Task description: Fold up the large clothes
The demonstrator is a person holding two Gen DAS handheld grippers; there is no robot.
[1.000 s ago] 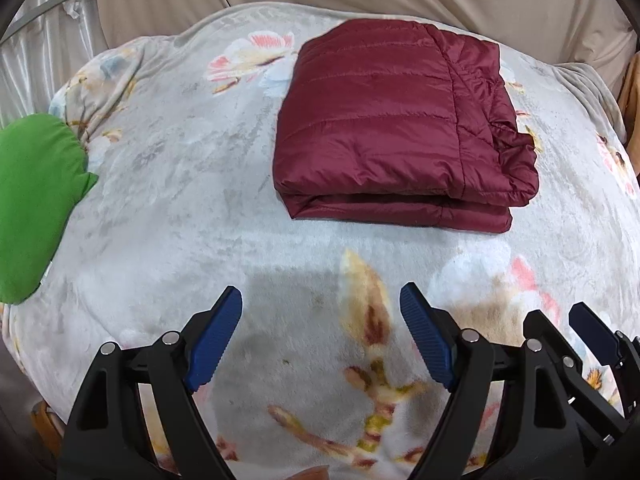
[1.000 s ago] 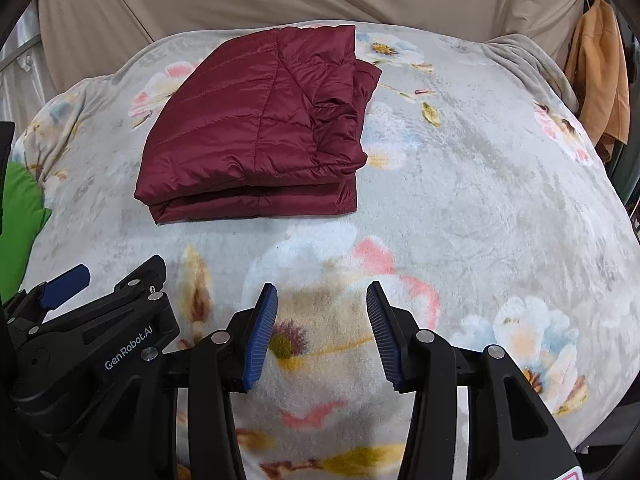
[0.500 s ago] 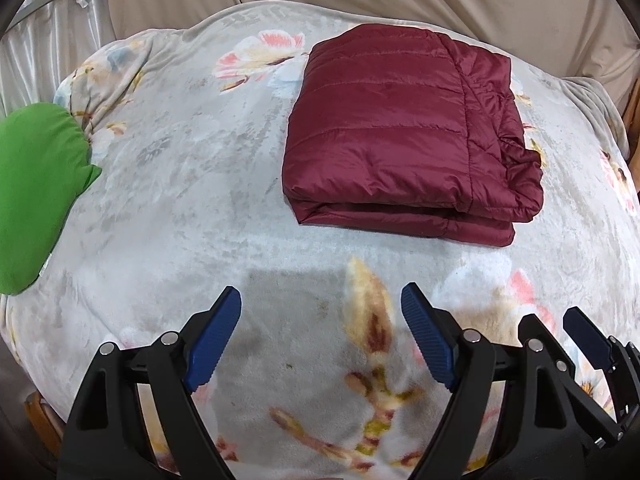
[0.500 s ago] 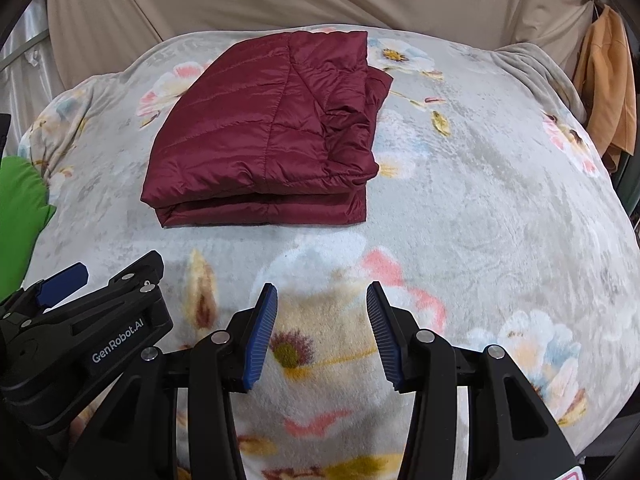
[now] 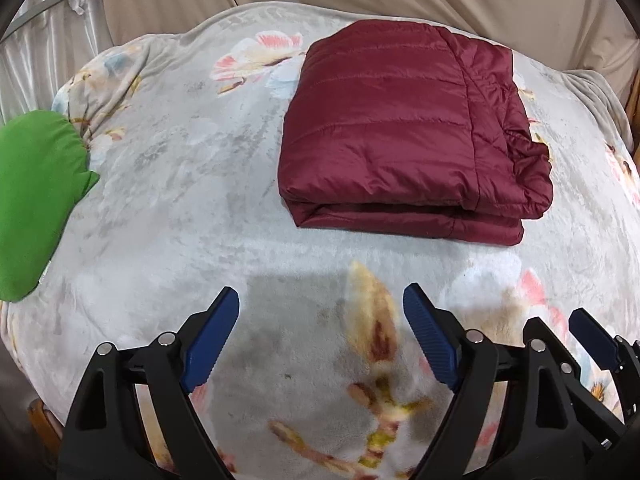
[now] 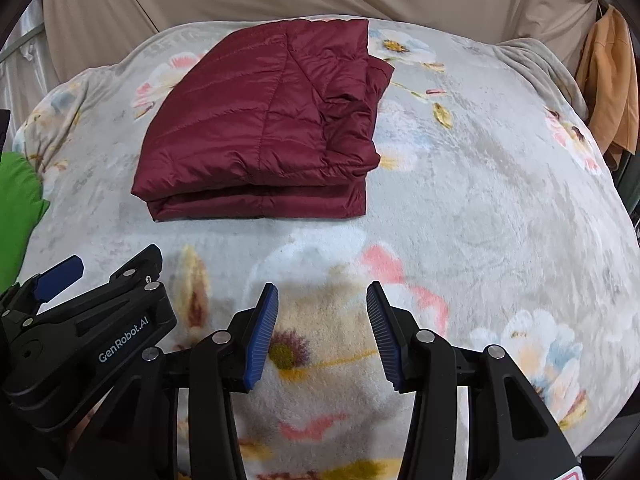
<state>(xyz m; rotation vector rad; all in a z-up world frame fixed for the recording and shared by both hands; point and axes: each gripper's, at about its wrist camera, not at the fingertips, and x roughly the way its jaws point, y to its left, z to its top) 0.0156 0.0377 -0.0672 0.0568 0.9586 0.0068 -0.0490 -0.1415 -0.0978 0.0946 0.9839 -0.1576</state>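
- Currently one folded maroon jacket [image 5: 404, 132] on the floral blanket [image 5: 180, 208], well ahead of both tools.
- Left tool [image 5: 320, 340]: released, empty.
- Right tool [image 6: 322, 334]: half-spread, empty.
- One green cushion [image 5: 32, 200], left edge.

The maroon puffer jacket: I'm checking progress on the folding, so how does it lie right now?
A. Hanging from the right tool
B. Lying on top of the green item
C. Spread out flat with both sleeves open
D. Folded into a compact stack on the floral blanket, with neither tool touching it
D: the maroon puffer jacket lies folded in layers on the floral blanket, with the left tool and right tool both empty, short of it.
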